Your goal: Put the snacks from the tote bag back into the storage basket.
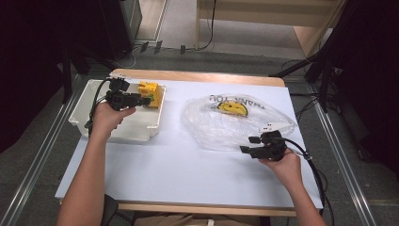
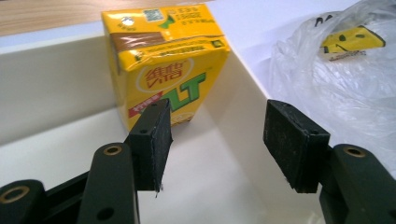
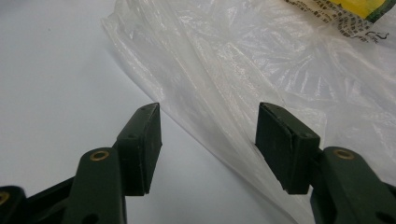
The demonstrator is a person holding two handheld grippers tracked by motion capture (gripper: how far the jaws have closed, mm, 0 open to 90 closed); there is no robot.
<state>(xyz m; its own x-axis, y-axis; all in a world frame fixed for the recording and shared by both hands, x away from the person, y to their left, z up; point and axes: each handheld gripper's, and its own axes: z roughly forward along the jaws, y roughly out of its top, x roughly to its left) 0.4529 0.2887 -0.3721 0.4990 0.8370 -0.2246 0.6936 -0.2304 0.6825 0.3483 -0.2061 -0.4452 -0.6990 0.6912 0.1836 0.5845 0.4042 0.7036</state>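
- Drink carton [image 2: 163, 70], yellow with red and green lettering, stood upright in the far corner of the white tray [image 1: 84, 110], close against the tray's walls.
- Left gripper [image 2: 217, 140] hung just above the tray floor with its jaws spread wide; nothing lay between the pads [image 2: 152, 140], and the carton sat just beyond them, untouched.
- Judging from that, the step in hand looked like a release: the carton was already set down in the tray, and the left hand [image 1: 107, 117] needed only to back away.
- Right gripper [image 3: 208, 149] rested over the white table [image 1: 164, 165], its jaws also apart and empty, straddling the near edge of the clear plastic bag [image 1: 226, 127] without pinching it.
- Plastic bag lay flat and crumpled near the table's right side, well apart from the tray, with a yellow smiley print [image 1: 233, 108] on it.
- Next move probably called for the right gripper to close on the thin film of the bag's edge; such a slack sheet would likely slip unless both pads caught a fold squarely.
- Left gripper should lift clear without nudging the carton over.
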